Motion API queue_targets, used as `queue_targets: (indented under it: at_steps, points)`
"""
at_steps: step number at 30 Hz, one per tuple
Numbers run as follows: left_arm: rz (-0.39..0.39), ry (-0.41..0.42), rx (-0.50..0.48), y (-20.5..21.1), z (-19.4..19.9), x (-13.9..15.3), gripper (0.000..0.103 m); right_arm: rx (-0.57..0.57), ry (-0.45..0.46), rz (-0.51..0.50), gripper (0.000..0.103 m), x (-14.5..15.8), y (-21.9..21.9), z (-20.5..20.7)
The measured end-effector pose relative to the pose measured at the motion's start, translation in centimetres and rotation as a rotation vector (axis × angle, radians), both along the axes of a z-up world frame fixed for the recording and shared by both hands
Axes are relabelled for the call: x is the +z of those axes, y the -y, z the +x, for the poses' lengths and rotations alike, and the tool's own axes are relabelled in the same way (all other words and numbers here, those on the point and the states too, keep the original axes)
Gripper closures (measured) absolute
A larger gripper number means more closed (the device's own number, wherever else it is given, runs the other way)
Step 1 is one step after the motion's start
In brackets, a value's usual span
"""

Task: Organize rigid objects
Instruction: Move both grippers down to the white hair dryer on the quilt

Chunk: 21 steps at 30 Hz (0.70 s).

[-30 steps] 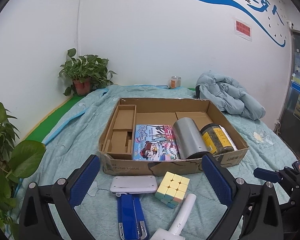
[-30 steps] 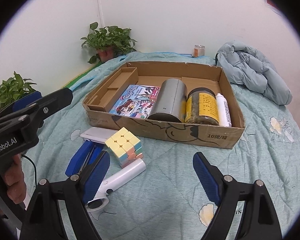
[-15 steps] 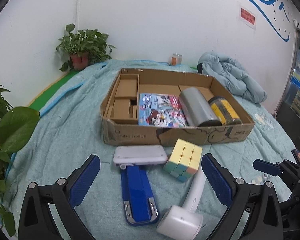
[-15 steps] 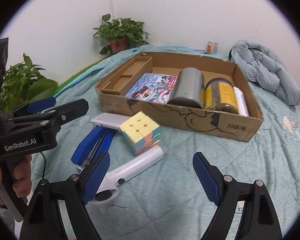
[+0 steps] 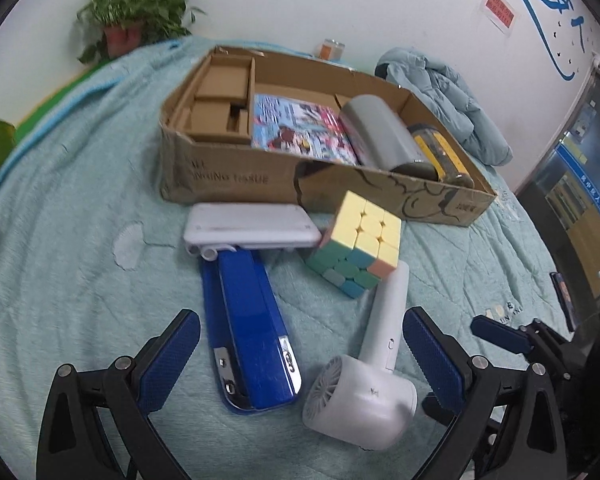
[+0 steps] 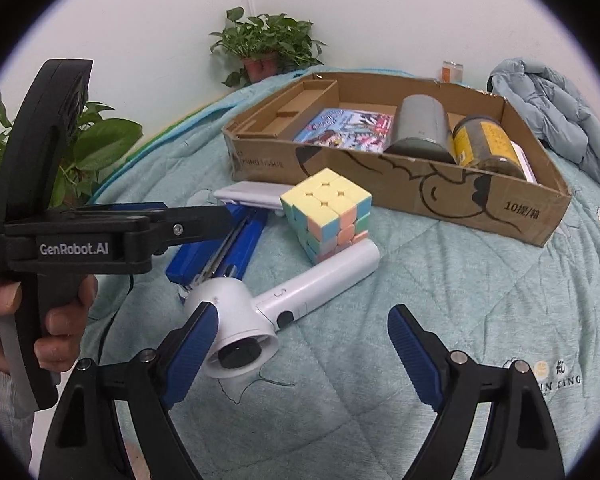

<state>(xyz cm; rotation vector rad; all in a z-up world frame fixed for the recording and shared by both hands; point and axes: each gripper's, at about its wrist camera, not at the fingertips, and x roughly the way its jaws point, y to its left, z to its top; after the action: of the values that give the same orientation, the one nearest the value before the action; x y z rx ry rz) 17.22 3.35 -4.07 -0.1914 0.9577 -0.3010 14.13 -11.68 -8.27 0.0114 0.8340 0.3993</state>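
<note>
A blue stapler (image 5: 250, 328), a white handheld fan (image 5: 374, 364), a pastel puzzle cube (image 5: 356, 244) and a flat white case (image 5: 248, 226) lie on the teal quilt in front of a cardboard box (image 5: 228, 178). The box holds a picture book (image 5: 300, 128), a grey cylinder (image 5: 384, 136) and a yellow-labelled jar (image 5: 444, 156). My left gripper (image 5: 300, 356) is open, low over the stapler and fan head. My right gripper (image 6: 304, 354) is open, just right of the fan head (image 6: 236, 320); the cube (image 6: 328, 212) sits beyond it.
A folded light-blue jacket (image 5: 444, 96) lies behind the box at the right. Potted plants (image 5: 136, 8) stand at the back left corner and at the left edge (image 6: 96, 148). A small jar (image 5: 332, 48) stands by the wall. The box's left compartments (image 5: 220, 96) hold cardboard inserts.
Both grippers have moved forward and down toward the loose objects; the stapler, fan and cube now loom larger. The left gripper now shows close beside the fan in the right wrist view.
</note>
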Motion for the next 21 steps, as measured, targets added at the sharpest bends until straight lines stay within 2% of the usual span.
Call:
queue_targets:
  at_steps: [5,9,12,14,17,19,21]
  points:
    - [-0.042,-0.035,-0.043,0.8,0.5,-1.3,0.005,0.003,-0.024,-0.005,0.016,-1.1,-0.5,0.9]
    - [-0.013,-0.029,-0.049,1.6,0.5,-1.6,0.005,0.024,-0.033,0.026,0.016,-1.3,-0.7,1.4]
    - [-0.04,-0.043,-0.034,1.2,0.7,-1.5,0.01,0.042,-0.038,0.038,0.016,-1.4,-0.6,1.5]
    - [-0.054,-0.058,-0.025,0.8,0.7,-1.3,0.017,0.055,-0.05,0.053,0.016,-1.5,-0.5,1.5]
    - [-0.098,-0.08,-0.011,0.0,0.8,-1.2,0.021,0.074,-0.06,0.063,0.016,-1.6,-0.4,1.3]
    - [-0.087,-0.087,-0.004,0.0,0.7,-1.1,0.025,0.089,-0.069,0.069,0.016,-1.7,-0.4,1.1]
    - [-0.092,-0.088,-0.001,0.0,0.6,-0.7,0.025,0.104,-0.079,0.075,0.016,-1.7,-0.3,0.9]
